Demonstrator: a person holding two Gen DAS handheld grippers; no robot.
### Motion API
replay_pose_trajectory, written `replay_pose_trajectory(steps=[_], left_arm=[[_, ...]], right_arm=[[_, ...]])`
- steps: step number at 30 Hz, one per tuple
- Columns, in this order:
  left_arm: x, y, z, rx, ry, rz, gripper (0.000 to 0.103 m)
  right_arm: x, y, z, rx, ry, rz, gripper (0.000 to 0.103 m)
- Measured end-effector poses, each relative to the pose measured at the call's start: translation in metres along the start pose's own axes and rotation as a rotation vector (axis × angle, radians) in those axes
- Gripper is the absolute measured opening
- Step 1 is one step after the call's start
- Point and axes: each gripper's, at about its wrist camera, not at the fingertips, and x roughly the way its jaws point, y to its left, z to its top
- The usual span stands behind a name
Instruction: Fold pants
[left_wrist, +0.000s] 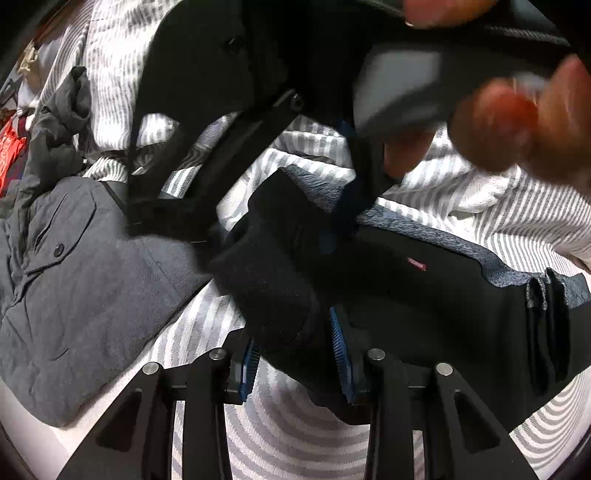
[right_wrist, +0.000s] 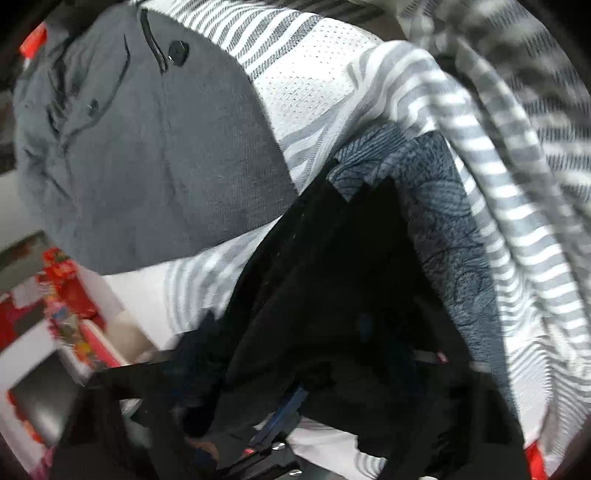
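Note:
Black pants (left_wrist: 388, 288) with a grey-blue patterned waistband (left_wrist: 491, 266) and a small red tag lie on a striped bedsheet (left_wrist: 288, 435). My left gripper (left_wrist: 295, 362) has its blue pads on either side of a bunched black fold of the pants, shut on it. My right gripper (left_wrist: 332, 229) shows above in the left wrist view, its blue fingers pressed into the pants' upper edge. In the right wrist view the black pants (right_wrist: 325, 295) fill the middle and hide most of my right gripper (right_wrist: 284, 410); a blue pad shows under the cloth.
Folded grey pants (left_wrist: 85, 288) with a button lie to the left, also in the right wrist view (right_wrist: 147, 147). Crumpled grey cloth (left_wrist: 59, 133) lies beyond. The person's fingers (left_wrist: 517, 122) are at the upper right. Red clutter (right_wrist: 62, 302) sits off the bed's edge.

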Motion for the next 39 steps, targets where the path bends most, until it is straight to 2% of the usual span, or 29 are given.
replay_pose_trajectory(steps=[1, 3, 6, 9, 16, 21, 25, 32, 39], left_arm=[[-0.001, -0.002, 0.001, 0.004, 0.000, -0.007, 0.037], [-0.008, -0.010, 0.002, 0.032, -0.015, -0.013, 0.037], [-0.018, -0.021, 0.008, 0.049, -0.028, -0.033, 0.037], [-0.032, -0.034, 0.016, 0.064, -0.053, -0.057, 0.037], [-0.071, -0.082, 0.027, 0.170, -0.131, -0.082, 0.037], [-0.103, -0.130, 0.032, 0.260, -0.181, -0.122, 0.037], [-0.122, -0.174, 0.030, 0.343, -0.201, -0.163, 0.037], [-0.149, -0.268, 0.013, 0.509, -0.214, -0.243, 0.037], [-0.151, -0.358, -0.020, 0.680, -0.188, -0.314, 0.037]], right_arm=[[-0.003, -0.005, -0.003, 0.012, -0.011, 0.028, 0.033], [-0.011, -0.014, -0.012, 0.024, -0.045, 0.090, 0.021], [-0.027, -0.029, -0.035, 0.031, -0.130, 0.151, 0.017], [-0.045, -0.054, -0.061, 0.074, -0.219, 0.241, 0.016], [-0.092, -0.112, -0.130, 0.163, -0.413, 0.449, 0.016], [-0.116, -0.159, -0.198, 0.222, -0.551, 0.582, 0.016], [-0.126, -0.198, -0.257, 0.279, -0.651, 0.656, 0.017], [-0.125, -0.269, -0.369, 0.389, -0.818, 0.744, 0.017], [-0.087, -0.339, -0.469, 0.546, -0.947, 0.832, 0.017]])
